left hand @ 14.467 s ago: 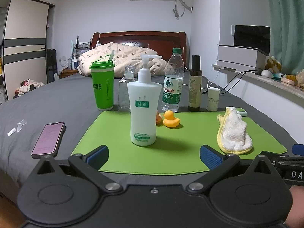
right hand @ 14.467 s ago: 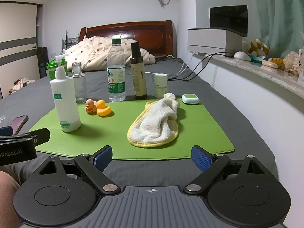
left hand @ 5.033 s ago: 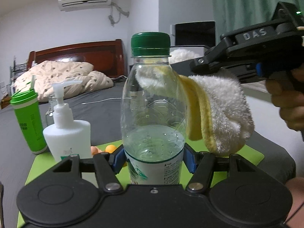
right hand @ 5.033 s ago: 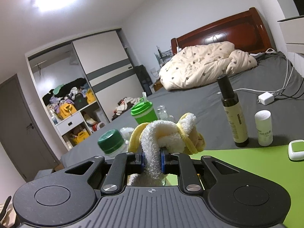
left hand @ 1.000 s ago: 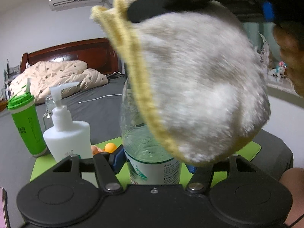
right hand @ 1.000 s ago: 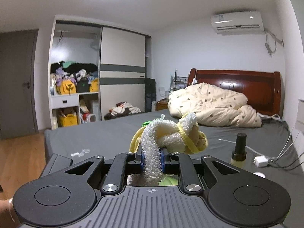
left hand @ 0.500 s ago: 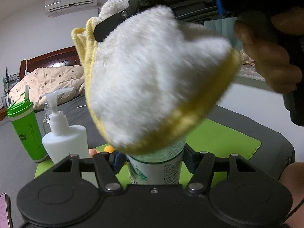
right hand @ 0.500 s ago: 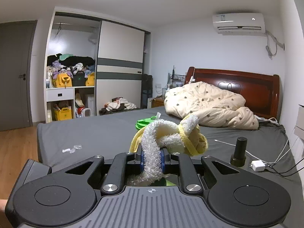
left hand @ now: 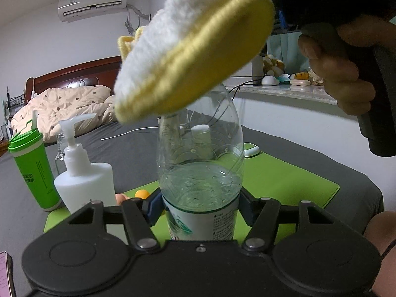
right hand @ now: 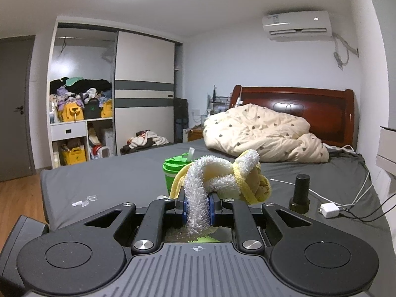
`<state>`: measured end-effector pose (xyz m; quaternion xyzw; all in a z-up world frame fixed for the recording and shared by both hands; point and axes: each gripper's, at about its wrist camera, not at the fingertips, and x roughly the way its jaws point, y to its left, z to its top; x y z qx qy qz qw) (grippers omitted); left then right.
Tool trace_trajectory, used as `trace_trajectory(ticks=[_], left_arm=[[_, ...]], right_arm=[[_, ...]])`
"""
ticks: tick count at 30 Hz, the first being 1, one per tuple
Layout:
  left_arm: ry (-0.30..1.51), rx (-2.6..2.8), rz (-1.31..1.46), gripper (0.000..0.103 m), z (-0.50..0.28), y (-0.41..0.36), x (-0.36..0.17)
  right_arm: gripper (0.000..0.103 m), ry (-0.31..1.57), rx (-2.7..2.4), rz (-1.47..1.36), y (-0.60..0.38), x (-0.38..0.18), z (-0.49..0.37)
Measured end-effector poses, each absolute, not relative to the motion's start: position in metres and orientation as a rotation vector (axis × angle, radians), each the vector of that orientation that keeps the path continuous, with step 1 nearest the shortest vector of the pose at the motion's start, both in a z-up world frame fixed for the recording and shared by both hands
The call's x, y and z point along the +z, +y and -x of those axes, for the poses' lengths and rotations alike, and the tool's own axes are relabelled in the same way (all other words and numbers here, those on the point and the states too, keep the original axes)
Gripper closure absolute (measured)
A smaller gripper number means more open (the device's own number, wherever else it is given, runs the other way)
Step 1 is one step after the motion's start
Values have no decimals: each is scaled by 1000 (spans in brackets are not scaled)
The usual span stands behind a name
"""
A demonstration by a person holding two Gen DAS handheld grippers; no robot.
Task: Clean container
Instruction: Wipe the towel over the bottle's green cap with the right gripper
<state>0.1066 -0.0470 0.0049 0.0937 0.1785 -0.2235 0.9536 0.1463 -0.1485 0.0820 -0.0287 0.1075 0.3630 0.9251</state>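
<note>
My left gripper (left hand: 200, 206) is shut on a clear water bottle (left hand: 200, 173) with a green label, held upright above the green mat (left hand: 284, 185). The white and yellow cloth (left hand: 193, 57) lies over the bottle's top and hides its cap. My right gripper (right hand: 197, 210) is shut on that cloth (right hand: 217, 180), which bunches up between its blue pads. In the left wrist view the right gripper's dark body and the hand holding it fill the upper right.
A white pump bottle (left hand: 83, 173) and a green cup (left hand: 33, 168) stand left of the bottle, with small orange toys (left hand: 141, 194) on the mat. A dark bottle (right hand: 300, 193), a charger (right hand: 329, 210) and a quilt (right hand: 262, 133) lie on the bed.
The cloth has tipped flatter and moved up and right on the bottle's top, showing more of the bottle's shoulder. The right gripper has lifted and turned slightly. The left gripper keeps its hold.
</note>
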Motion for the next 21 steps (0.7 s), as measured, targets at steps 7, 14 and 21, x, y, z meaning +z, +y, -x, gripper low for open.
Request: trace_trajectory(ticks=[7, 14, 21], left_arm=[[363, -454, -188, 43, -112, -37, 6], [367, -453, -177, 43, -111, -36, 8], [366, -452, -178, 43, -111, -37, 9]], right_arm=[[87, 228, 721, 47, -161, 83, -147], [87, 235, 697, 34, -174, 85, -148], [87, 242, 674, 23, -186, 86, -149]])
